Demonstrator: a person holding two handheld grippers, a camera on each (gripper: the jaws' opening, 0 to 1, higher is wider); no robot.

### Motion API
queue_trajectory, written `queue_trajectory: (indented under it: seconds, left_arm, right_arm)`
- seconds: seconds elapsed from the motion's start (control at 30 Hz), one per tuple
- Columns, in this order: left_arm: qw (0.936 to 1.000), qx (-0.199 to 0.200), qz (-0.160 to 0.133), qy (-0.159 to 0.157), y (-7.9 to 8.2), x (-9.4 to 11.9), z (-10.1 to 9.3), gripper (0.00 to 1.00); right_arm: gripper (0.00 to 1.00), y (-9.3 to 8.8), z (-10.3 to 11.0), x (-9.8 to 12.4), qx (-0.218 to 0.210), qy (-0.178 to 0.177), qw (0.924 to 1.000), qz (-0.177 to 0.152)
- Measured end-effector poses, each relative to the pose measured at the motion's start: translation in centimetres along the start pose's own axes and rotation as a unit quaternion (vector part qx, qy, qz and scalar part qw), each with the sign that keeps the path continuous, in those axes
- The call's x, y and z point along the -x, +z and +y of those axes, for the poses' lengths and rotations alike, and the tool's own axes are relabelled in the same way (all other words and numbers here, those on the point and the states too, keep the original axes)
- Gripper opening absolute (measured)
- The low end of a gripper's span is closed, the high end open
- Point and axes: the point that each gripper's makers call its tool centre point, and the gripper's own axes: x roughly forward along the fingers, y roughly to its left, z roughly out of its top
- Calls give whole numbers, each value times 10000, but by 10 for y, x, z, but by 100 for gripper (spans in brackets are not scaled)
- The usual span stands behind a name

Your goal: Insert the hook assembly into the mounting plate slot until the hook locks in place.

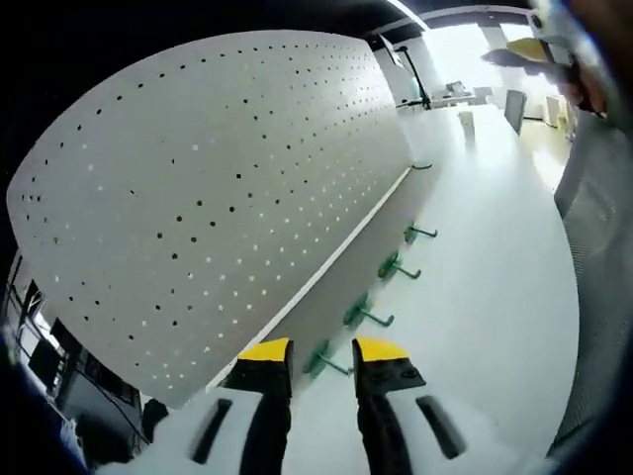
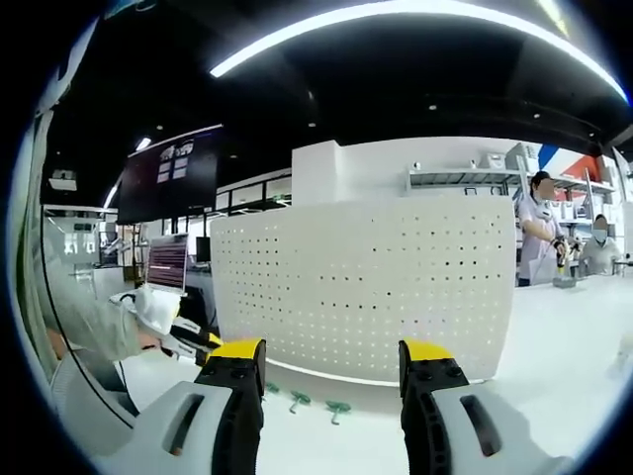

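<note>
On the white desk (image 1: 495, 297), a white perforated pegboard panel (image 1: 218, 188) stands upright, with a row of green plastic hooks (image 1: 361, 315) lying at its base, near but apart from the panel. Left gripper (image 1: 321, 348): yellow-tipped fingers (image 1: 265, 349) open, empty, the nearest green hook between the tips. Right gripper (image 2: 331, 348): fingers (image 2: 235, 348) spread wide, holding nothing, facing the panel; green hooks (image 2: 315, 402) lie on the desk between them. Two people stand behind the desk at far right.

Two people (image 2: 539, 233), dark wall screen (image 2: 170, 175)
</note>
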Motion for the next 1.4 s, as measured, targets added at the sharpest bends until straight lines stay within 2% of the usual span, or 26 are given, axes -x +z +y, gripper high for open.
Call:
queue_trajectory:
  seconds: [0.13,0.77,1.0,1.23,1.4]
  left_arm:
    - [9996,-112,195,-163,-8,-10,1,19]
    - [9950,-361,758,-535,-32,-37,7,17]
    - [9922,-238,932,-792,-41,-48,7,17]
    - [9903,-197,1076,-854,-48,-54,14,16]
    - [9881,-77,1164,-1007,-51,-56,10,15]
  right_arm:
    - [53,-1,0,0,10,-3,10000,12]
    - [53,-9,-4,0,-45,-48,9999,108]
    - [53,-12,-3,-2,-89,-45,9998,151]
    - [53,-17,-4,-1,-99,-58,9997,200]
    - [52,-19,-5,-2,-111,-78,9996,234]
